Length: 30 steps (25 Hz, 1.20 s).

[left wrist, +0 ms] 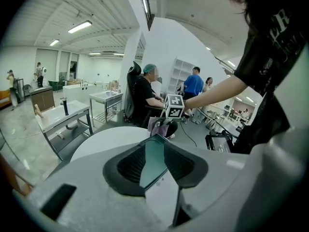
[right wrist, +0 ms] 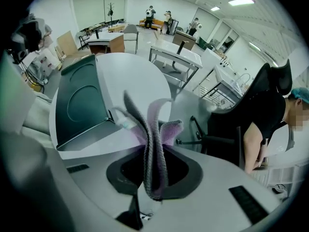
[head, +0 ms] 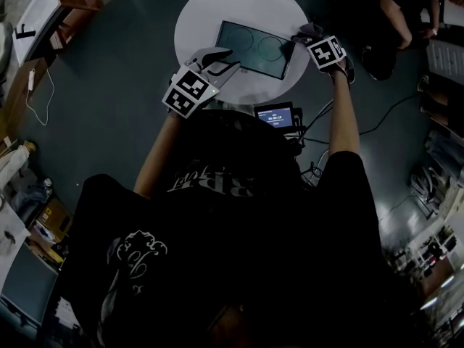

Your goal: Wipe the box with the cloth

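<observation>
**Head view: box pinned at one edge, cloth poised at the far corner**

Shows a flat dark-teal box (head: pixel 254 48) with two round recesses, lying near the middle of a round white table (head: pixel 210 6). Clamps the box's near-left edge with the left gripper (head: pixel 225 58), jaws narrowed onto the thin rim. Confirmed in the left gripper view: teal edge wedged between the black pads (left wrist: pixel 127 166). Probably done to stop a light box sliding under a wipe.

Pinches a folded grey-and-lilac knitted cloth (right wrist: pixel 152 144) in the right gripper (head: pixel 310 38), jaws drawn close on the bunched folds, loose ends sticking out past the tips. Holds that cloth at the box's far-right corner, touching or just beside it; cannot tell which. Leaves the whole top face bare and reachable between the two tools.

Judged as the start of a stroke, with no telling wiped surface from unwiped. Next calls for laying the free folds flat on the top face and dragging them toward the clamped side. Needs gentle pressure, to avoid pivoting the box about its single held edge or tugging the cloth loose.
</observation>
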Motion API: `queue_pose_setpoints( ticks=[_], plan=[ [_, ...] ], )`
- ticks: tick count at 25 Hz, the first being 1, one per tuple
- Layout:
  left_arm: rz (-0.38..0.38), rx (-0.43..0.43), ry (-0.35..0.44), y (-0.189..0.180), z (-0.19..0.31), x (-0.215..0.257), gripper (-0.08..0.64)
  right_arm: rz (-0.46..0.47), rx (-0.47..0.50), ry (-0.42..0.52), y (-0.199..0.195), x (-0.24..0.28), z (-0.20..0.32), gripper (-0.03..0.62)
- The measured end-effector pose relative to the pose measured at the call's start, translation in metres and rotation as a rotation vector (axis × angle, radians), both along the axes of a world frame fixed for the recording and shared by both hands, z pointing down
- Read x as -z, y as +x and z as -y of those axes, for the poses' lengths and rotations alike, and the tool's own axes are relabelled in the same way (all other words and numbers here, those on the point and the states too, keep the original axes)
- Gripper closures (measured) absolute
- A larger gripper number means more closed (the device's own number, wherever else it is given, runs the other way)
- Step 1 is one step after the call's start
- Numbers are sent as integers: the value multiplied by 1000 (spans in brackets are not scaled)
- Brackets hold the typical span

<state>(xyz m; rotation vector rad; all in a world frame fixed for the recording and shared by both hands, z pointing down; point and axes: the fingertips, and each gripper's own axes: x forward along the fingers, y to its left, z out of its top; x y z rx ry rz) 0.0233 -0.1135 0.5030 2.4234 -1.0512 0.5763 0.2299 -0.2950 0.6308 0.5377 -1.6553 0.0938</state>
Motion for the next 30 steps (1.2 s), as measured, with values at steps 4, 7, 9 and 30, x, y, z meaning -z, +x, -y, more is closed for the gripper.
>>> queue_pose_setpoints(
  ticks=[4, 7, 9, 30],
  plan=[
    [0, 23, 4, -6, -3, 3, 430, 24, 93, -56, -17, 3, -11, 535],
    [1, 35, 9, -7, -5, 3, 430, 29, 191, -109, -33, -1, -27, 535],
    [0, 45, 13, -8, -6, 5, 430, 17, 234, -114, -41, -1, -31, 535],
    [-14, 222, 20, -93, -30, 6, 430, -2, 553, -109, -211, 3, -46, 535]
  ],
)
